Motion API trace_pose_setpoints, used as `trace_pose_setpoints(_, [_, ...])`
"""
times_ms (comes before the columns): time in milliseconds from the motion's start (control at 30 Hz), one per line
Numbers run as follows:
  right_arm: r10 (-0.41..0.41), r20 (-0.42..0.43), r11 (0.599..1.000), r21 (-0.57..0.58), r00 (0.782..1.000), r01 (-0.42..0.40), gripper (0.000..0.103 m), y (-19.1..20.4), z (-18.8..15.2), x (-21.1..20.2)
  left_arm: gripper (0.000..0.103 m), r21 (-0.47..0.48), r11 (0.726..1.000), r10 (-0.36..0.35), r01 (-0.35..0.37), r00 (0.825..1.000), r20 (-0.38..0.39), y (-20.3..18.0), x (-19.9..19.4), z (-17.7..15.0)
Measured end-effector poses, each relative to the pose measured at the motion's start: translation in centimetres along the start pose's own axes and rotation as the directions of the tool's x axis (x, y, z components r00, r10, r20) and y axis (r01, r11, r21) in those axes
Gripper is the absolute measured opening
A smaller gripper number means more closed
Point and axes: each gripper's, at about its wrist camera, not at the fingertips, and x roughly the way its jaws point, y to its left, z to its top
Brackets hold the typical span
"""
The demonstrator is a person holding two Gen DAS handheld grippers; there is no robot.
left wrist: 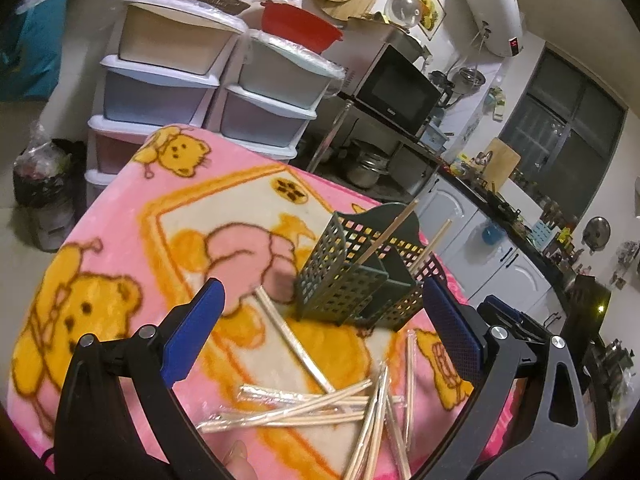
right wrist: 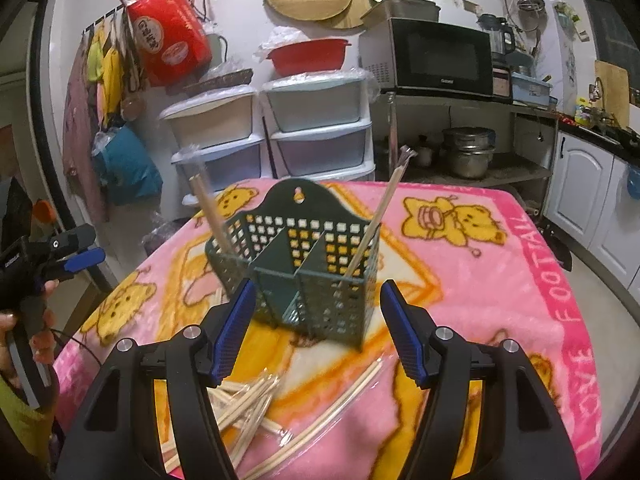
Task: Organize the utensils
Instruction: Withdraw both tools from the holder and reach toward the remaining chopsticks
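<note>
I am working over the green caddy [right wrist: 296, 276], which is standing on the pink blanket [left wrist: 120, 216] covering the tabletop, and I am placing everything relative to it. My left tongs [left wrist: 320, 332] are gaping wide with nothing between the pads, hovering just in front of the caddy; my right tongs [right wrist: 316, 332] are standing partly open and also holding nothing, facing the caddy's front wall. The chopsticks [left wrist: 320, 408] I am sorting are lying in a loose, crossed heap on the blanket in front of the caddy, most of them in clear wrappers. I am judging them light, thin and stiff, with slick wrappers that could slide between the pads, so I am planning to pinch one near its middle, across its width, where it is lying clear of its neighbours. The caddy is a perforated plastic box split by dividers into compartments; one stick [right wrist: 370, 232] is leaning in its right compartment and another [right wrist: 210, 212] in the left, while the front middle one is looking empty. Being light, the caddy is likely to tip or skid if I am nudging it.
</note>
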Motion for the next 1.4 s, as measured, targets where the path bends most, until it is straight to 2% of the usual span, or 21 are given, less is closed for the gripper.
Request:
trace_pose_setpoints(233, [0.022, -0.03, 1.0, -0.01, 0.999, -0.022, 0.062, 1.2, -1.2, 0.5, 0.091, -0.01, 1.0, 0.015, -0.015, 1.0, -0.027, 1.0, -0.2, -1.1])
trace_pose_setpoints(467, [0.024, -0.06, 1.0, -0.011, 0.998, -0.025, 0.062, 2.1, -2.5, 1.1, 0.091, -0.027, 0.999, 0.018, -0.02, 0.996, -0.091, 2.2, 0.0, -3.3])
trace_pose_setpoints(533, [0.028, -0.07, 1.0, -0.012, 0.997, -0.028, 0.062, 2.4, -2.8, 1.4, 0.081, -0.04, 0.999, 0.013, -0.018, 0.993, -0.121, 2.7, 0.2, -4.1])
trace_pose_setpoints(733, [0.044, -0.1, 0.999, -0.015, 0.994, -0.046, 0.062, 3.3, -3.7, 2.1, 0.068, -0.083, 0.996, 0.023, -0.04, 0.981, -0.19, 4.7, 0.4, -6.8])
trace_pose_setpoints(1067, [0.062, -0.139, 0.998, -0.023, 0.988, -0.066, 0.062, 4.5, -4.8, 3.2, 0.067, -0.127, 0.988, 0.056, -0.09, 0.967, -0.249, 6.9, 0.3, -9.0])
trace_pose_setpoints(1267, [0.076, -0.17, 0.996, -0.029, 0.982, -0.082, 0.06, 5.0, -5.4, 4.0, 0.066, -0.164, 0.982, 0.049, -0.095, 0.963, -0.263, 7.9, 0.6, -9.6])
trace_pose_setpoints(1333, [0.083, -0.183, 0.996, -0.024, 0.98, -0.089, 0.057, 5.2, -5.7, 4.3, 0.061, -0.17, 0.981, 0.044, -0.091, 0.964, -0.263, 8.0, 0.7, -9.6])
trace_pose_setpoints(1400, [0.091, -0.197, 0.995, -0.022, 0.976, -0.097, 0.056, 5.3, -5.9, 4.6, 0.059, -0.175, 0.981, 0.036, -0.084, 0.964, -0.263, 8.1, 0.9, -9.6])
